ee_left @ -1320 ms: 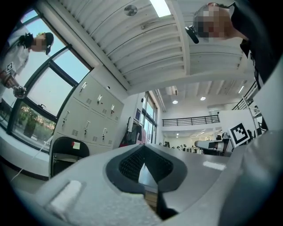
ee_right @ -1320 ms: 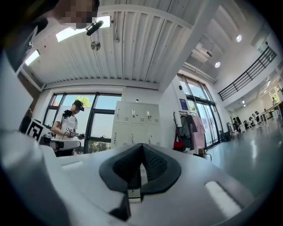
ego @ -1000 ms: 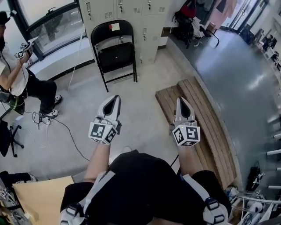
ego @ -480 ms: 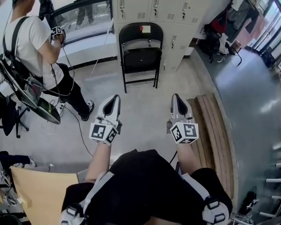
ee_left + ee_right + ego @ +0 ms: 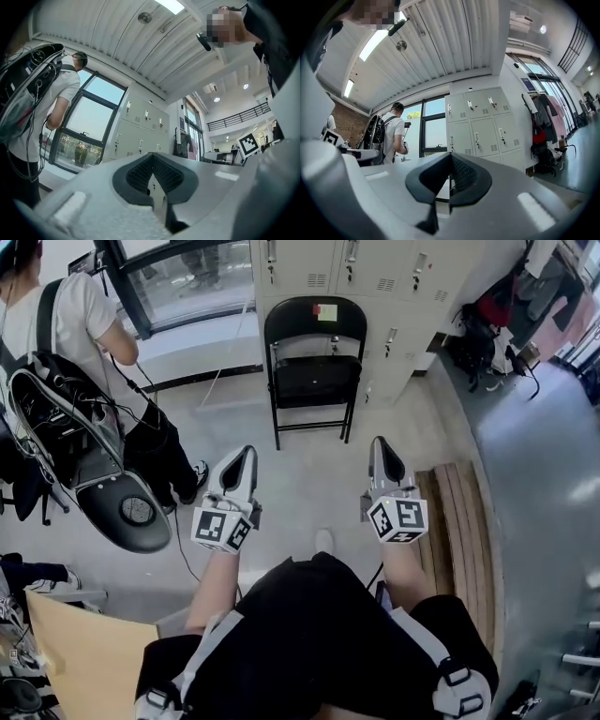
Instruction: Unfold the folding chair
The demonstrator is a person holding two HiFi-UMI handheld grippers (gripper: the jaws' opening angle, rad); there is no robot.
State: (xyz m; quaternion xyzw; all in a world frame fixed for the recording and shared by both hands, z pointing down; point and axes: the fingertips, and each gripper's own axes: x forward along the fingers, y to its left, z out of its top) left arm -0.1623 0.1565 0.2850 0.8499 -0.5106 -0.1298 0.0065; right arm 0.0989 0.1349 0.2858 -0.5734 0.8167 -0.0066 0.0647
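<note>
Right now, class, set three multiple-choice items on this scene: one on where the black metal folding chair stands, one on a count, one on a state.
1. Where does the black metal folding chair stand?
A. On a wooden pallet
B. In front of the pale grey lockers
C. Beside a tan board

2. How many grippers does the camera wearer hold out in the head view?
A. Four
B. One
C. Two

3. How do both grippers' jaws stand?
A. Shut, empty
B. Wide open
C. Clamped on the chair

Answers: B, the chair stands just before the lockers. C, there is the left gripper and the right gripper. A, each gripper view shows its pads together with nothing between.
</note>
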